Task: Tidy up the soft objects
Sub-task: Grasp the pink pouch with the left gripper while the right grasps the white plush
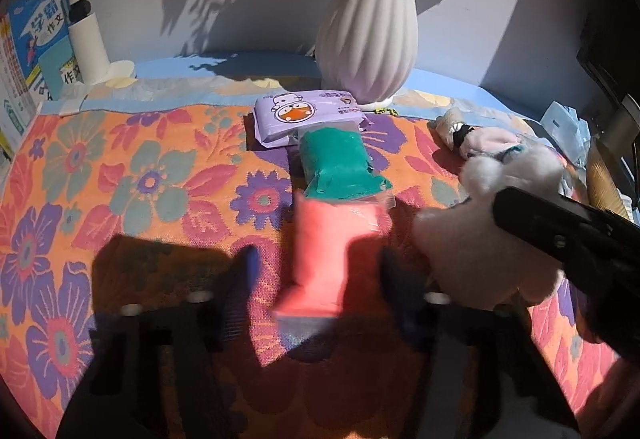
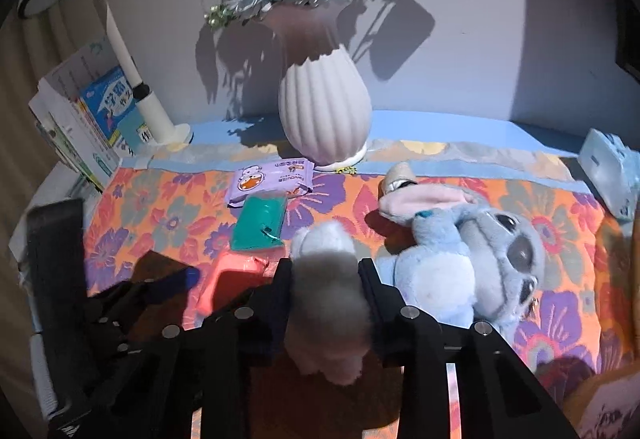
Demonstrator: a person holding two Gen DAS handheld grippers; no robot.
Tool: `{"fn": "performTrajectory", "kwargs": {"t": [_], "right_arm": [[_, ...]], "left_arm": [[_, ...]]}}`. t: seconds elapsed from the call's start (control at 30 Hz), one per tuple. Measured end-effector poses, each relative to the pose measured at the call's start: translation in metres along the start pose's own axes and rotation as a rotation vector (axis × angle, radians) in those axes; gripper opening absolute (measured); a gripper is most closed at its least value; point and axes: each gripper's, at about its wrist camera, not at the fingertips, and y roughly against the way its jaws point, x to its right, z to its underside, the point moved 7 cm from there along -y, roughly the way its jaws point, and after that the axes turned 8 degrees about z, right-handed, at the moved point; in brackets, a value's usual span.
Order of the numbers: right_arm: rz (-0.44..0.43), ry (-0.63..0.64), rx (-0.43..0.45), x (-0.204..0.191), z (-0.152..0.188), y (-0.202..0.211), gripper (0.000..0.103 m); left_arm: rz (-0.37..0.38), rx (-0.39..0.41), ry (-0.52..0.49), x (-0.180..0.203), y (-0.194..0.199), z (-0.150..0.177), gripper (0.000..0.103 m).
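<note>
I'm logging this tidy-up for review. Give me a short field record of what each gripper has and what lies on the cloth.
left gripper: fingers either side of the pink packet, seemingly gripping it
right gripper: shut on the white plush toy
row on the floral cloth: purple wipes pack farthest, green packet next, pink packet nearest
blue plush toy: lying on the cloth, right of the white plush toy
vase: upright behind the wipes pack

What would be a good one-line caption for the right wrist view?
Right tongs closed on a white plush toy, beside a blue plush toy on the floral cloth.
</note>
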Motion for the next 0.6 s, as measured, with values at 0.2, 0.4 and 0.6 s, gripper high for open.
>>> {"fn": "performTrajectory", "kwargs": {"t": [0.2, 0.4, 0.6], "right_arm": [[0.004, -0.224, -0.088, 0.024, 0.034, 0.027, 0.031], [-0.016, -0.38, -0.173, 0.039, 0.092, 0.056, 0.033], [0.003, -0.295, -0.259, 0.047, 0.139, 0.081, 0.07]], "left_arm": [[0.025, 0.02, -0.016, 0.005, 0.017, 0.007, 0.037], [0.039, 0.061, 0.014, 0.001, 0.039, 0.02, 0.037], [0.078, 0.091, 0.027, 0.003, 0.041, 0.03, 0.037]]}}
